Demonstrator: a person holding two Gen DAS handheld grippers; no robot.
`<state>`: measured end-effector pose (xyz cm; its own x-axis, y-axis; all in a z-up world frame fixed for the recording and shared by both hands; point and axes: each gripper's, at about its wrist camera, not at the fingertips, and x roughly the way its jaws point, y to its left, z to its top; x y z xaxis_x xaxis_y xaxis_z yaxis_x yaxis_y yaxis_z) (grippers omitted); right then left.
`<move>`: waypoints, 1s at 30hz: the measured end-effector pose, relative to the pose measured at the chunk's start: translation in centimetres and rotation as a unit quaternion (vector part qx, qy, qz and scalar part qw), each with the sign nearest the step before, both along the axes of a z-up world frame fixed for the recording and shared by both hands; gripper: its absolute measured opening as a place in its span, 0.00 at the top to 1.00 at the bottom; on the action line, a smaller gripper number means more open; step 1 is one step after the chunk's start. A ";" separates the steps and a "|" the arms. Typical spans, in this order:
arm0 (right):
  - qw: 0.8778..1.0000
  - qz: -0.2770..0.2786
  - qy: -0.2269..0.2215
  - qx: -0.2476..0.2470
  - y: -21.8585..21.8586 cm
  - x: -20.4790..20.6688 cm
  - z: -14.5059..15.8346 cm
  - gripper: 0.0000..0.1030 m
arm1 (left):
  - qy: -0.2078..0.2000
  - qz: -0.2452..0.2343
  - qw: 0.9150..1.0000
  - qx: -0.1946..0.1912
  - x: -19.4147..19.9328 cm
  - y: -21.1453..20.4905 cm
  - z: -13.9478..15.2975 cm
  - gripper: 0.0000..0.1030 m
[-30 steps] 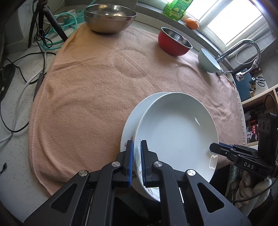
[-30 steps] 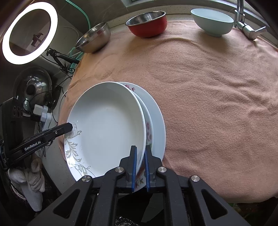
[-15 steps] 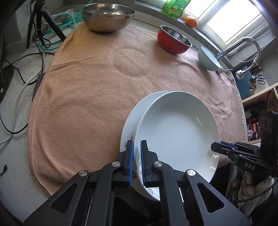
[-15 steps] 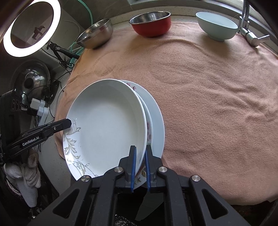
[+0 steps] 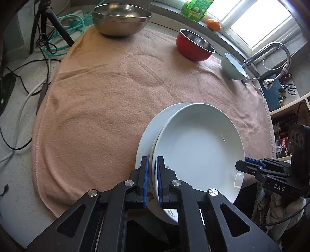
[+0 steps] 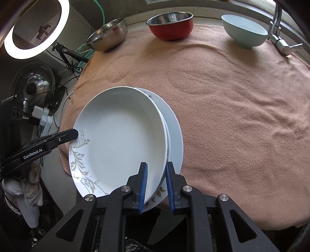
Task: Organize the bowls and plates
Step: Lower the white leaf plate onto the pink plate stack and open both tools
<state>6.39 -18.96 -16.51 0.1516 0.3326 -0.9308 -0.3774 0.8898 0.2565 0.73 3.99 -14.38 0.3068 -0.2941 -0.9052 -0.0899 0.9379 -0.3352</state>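
A deep white plate (image 5: 197, 147) with a grey leaf pattern (image 6: 79, 151) lies on top of two flatter plates (image 6: 175, 133) at the near edge of a pink towel (image 5: 108, 100). My left gripper (image 5: 152, 166) is shut on the top plate's rim. My right gripper (image 6: 157, 168) straddles the opposite rim. Its jaws are opening and the right pad stands off the plate. Each gripper shows at the plate's far side in the other view: the right gripper (image 5: 244, 164) and the left gripper (image 6: 74, 134). A steel bowl (image 5: 121, 18), a red bowl (image 5: 195, 46) and a pale green bowl (image 5: 232, 66) stand along the towel's far edge.
A faucet (image 5: 271, 50) rises at the far right beside the pale bowl. Cables and a tripod leg (image 5: 52, 25) lie left of the towel. A ring light (image 6: 36, 29) glows at the far left. An orange (image 5: 213, 24) sits on the windowsill.
The right gripper's jaws have parted from the plate's rim. The left gripper keeps its hold, and the plates lie where they were.
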 end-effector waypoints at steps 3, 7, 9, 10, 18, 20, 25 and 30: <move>1.000 0.003 -0.003 -0.003 0.1 0.0 0.1 0.83 | 0.001 0.001 1.000 0.000 0.1 0.1 0.0 0.94; 1.000 0.002 -0.006 -0.002 0.0 0.0 0.1 0.85 | -0.001 0.004 1.000 -0.001 0.2 0.2 0.2 0.94; 1.000 0.003 -0.006 -0.002 0.0 0.0 0.1 0.85 | -0.001 0.005 1.000 -0.001 0.2 0.2 0.3 0.94; 1.000 0.003 -0.006 -0.002 0.1 0.0 0.1 0.85 | -0.001 0.005 1.000 -0.001 0.3 0.2 0.3 0.94; 1.000 -0.007 -0.005 0.007 -0.5 0.1 0.3 0.85 | -0.006 0.004 1.000 0.001 0.4 0.1 0.8 0.94; 1.000 -0.012 -0.006 0.012 -1.0 0.2 0.5 0.85 | -0.008 0.005 1.000 0.002 0.5 0.1 1.1 0.94; 0.999 -0.024 -0.021 0.025 -1.8 0.5 1.4 0.85 | -0.013 0.013 1.000 0.003 0.7 0.5 1.7 0.93; 0.998 -0.026 -0.037 0.043 -2.3 1.3 2.6 0.84 | -0.016 0.027 0.999 0.003 1.3 0.5 2.4 0.93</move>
<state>7.74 -21.23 -13.89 0.2378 0.4011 -0.8846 -0.3523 0.8843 0.3063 2.03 4.52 -12.02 0.3518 -0.2716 -0.8958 -0.1295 0.9336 -0.3340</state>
